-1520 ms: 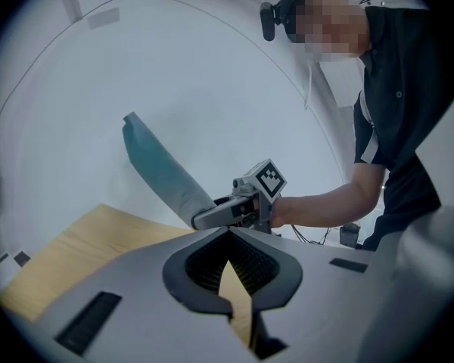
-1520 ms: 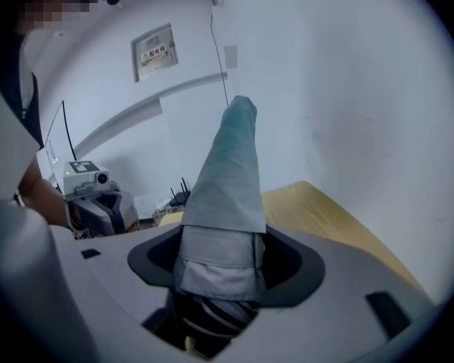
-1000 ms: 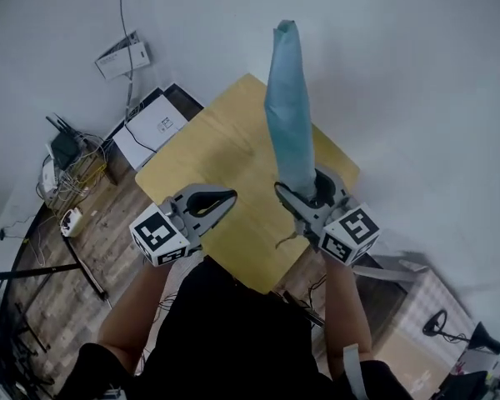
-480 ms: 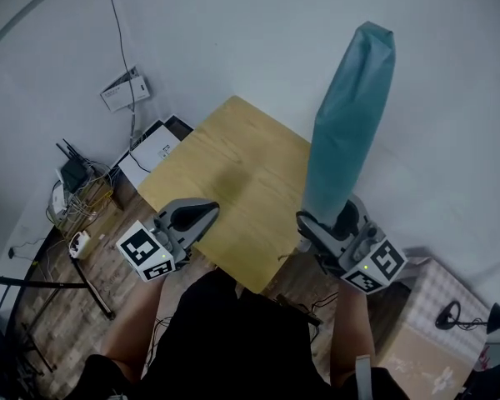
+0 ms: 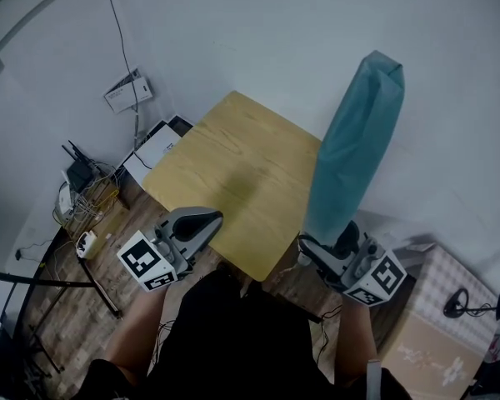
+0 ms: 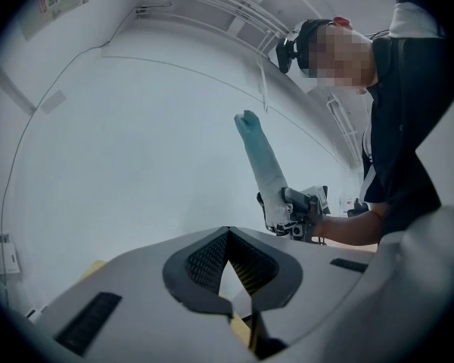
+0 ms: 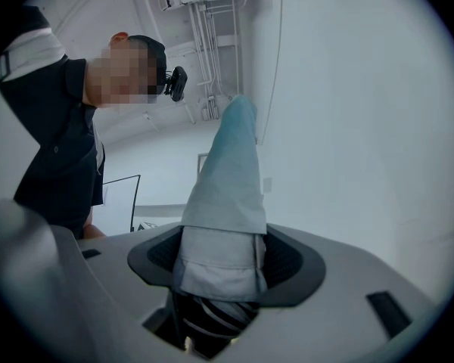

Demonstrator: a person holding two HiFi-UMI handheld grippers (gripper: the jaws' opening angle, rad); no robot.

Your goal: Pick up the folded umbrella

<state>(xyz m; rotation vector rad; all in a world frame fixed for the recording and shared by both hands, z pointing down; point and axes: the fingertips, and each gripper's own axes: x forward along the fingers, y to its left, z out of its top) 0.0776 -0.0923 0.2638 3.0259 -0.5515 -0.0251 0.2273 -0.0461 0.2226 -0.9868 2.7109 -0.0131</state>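
The folded umbrella (image 5: pixel 355 150) in its teal sleeve stands nearly upright, held off the wooden table (image 5: pixel 233 173), with its top leaning away to the right. My right gripper (image 5: pixel 337 247) is shut on the umbrella's lower end, just past the table's near right corner. In the right gripper view the umbrella (image 7: pixel 227 203) fills the space between the jaws of the right gripper (image 7: pixel 219 274), and its dark folded ribs show below the sleeve. My left gripper (image 5: pixel 198 222) is shut and empty at the table's near edge. The left gripper view shows the left gripper (image 6: pixel 231 297) with tips together, and beyond it the raised umbrella (image 6: pixel 260 165).
A router with cables (image 5: pixel 77 182) and white boxes (image 5: pixel 154 148) lie on the floor left of the table. A cardboard box (image 5: pixel 437 323) stands at the lower right. A dark stand leg (image 5: pixel 42 277) crosses the floor at the lower left. White walls rise behind the table.
Both grippers have drawn back toward the person, off the tabletop. The right one has carried the umbrella up and to the right, its top now leaning right. The left gripper stayed shut.
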